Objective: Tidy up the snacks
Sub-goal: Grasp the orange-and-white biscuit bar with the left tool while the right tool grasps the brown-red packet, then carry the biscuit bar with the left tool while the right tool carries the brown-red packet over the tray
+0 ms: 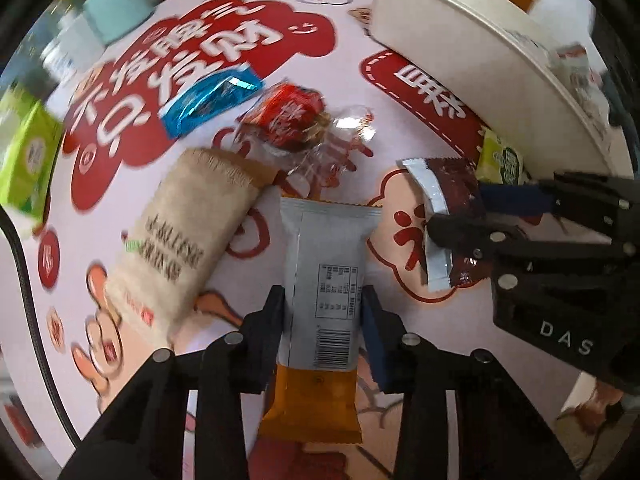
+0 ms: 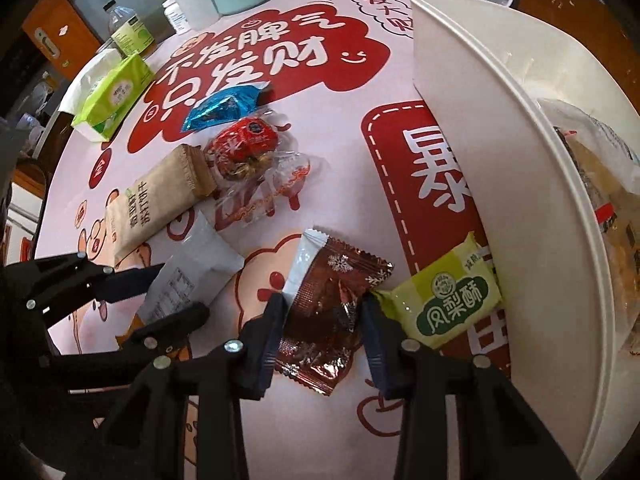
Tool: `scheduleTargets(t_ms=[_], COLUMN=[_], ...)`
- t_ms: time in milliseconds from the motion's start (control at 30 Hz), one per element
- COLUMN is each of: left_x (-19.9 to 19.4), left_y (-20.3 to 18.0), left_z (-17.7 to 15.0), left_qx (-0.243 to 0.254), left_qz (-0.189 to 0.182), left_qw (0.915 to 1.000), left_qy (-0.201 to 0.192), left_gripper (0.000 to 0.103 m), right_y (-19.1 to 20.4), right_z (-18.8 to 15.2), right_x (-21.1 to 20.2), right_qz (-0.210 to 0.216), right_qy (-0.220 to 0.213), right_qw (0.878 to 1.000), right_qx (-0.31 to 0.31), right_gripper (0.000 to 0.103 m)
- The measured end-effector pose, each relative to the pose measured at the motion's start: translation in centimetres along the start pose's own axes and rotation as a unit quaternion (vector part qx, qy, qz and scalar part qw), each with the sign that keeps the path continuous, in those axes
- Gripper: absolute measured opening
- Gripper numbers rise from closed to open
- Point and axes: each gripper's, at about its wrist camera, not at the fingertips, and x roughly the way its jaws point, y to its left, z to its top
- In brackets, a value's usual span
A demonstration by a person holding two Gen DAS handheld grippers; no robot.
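Two grippers each clamp a snack on the table (image 2: 320,128): left gripper (image 1: 324,312) holds the grey-orange packet (image 1: 326,276), right gripper (image 2: 324,320) the brown packet (image 2: 324,312). Beside it, the white bin (image 2: 500,168) holds several wrapped snacks (image 2: 600,168); a green pastry (image 2: 448,300) touches its wall

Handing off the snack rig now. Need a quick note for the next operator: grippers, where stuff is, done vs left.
Left gripper: fingers on both sides of the grey-and-orange packet, which looks gripped.
Right gripper: fingers on both sides of the brown foil packet, likewise looks gripped.
White bin sits at the right; at least one wrapped snack is already inside.
Still on the table: green pineapple-cake packet against the bin wall, beige bar, red-and-clear candy bag, blue foil packet.
Left: bin both held packets, then the four loose ones.
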Motion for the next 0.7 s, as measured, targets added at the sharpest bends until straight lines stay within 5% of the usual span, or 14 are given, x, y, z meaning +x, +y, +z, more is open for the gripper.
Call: scheduleTargets(t_ms=[333, 433, 700], left_x=[-7.7, -10.4, -16.4], left_y=[-0.1, -0.7, -7.3], left_z=[-1.5, -0.6, 4.5], left_qx=[-0.089, -0.103, -0.071], left_qz=[-0.024, -0.058, -0.109], left_qw=[0.9933, 0.9878, 0.9761], left_qy=[-0.069, -0.102, -0.174], left_gripper=[0.034, 0.034, 0.034], right_y=[0.2, -0.4, -4.9], right_z=[-0.6, -0.6, -0.7], right_x=[-6.5, -9.6, -17.1], right_qz=[0.023, 0.027, 0.028], right_qy=[-0.059, -0.089, -0.164], right_qw=[0.997, 0.994, 0.985], right_qx=[-0.042, -0.051, -0.04], right_gripper=[0.038, 0.038, 0.038])
